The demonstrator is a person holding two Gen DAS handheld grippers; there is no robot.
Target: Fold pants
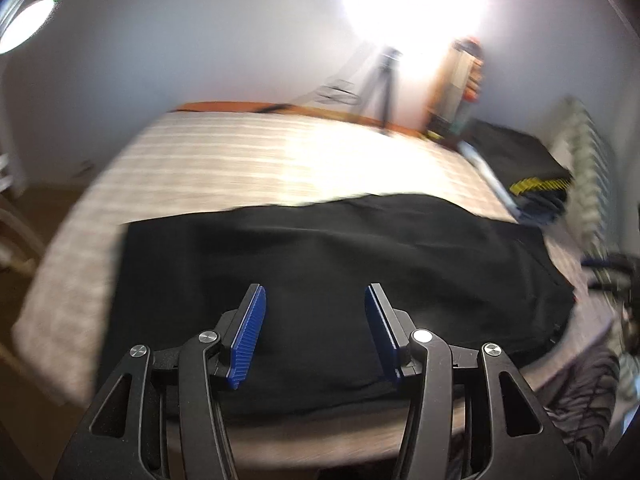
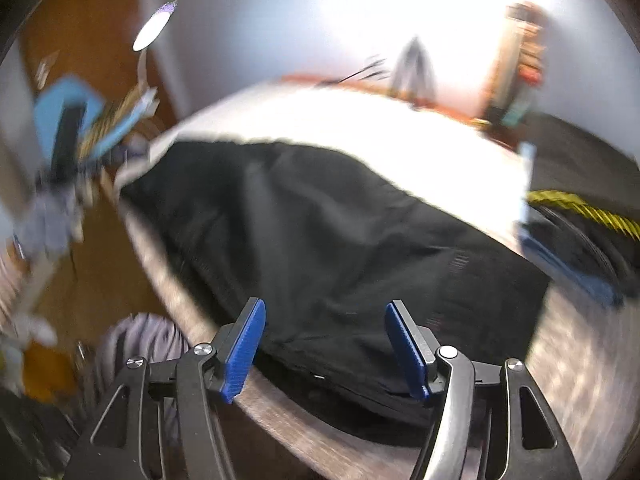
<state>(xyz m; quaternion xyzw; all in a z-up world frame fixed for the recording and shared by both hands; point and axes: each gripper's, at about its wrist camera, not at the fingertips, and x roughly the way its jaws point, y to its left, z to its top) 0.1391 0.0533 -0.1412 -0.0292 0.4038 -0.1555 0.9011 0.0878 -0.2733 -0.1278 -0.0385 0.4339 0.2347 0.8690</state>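
Note:
Black pants (image 1: 340, 272) lie folded in a broad flat block on a striped beige bed (image 1: 240, 152). My left gripper (image 1: 316, 312) is open and empty, hovering over the near edge of the pants. In the right wrist view the same pants (image 2: 320, 248) spread across the bed (image 2: 400, 140). My right gripper (image 2: 326, 324) is open and empty above the pants' near edge. Both views are blurred by motion.
A black bag with yellow trim (image 1: 532, 168) lies at the bed's right side and shows in the right wrist view (image 2: 588, 208). A tripod (image 1: 384, 80) and a bright lamp stand by the far wall. Grey clothing (image 2: 140, 344) lies on the floor at left.

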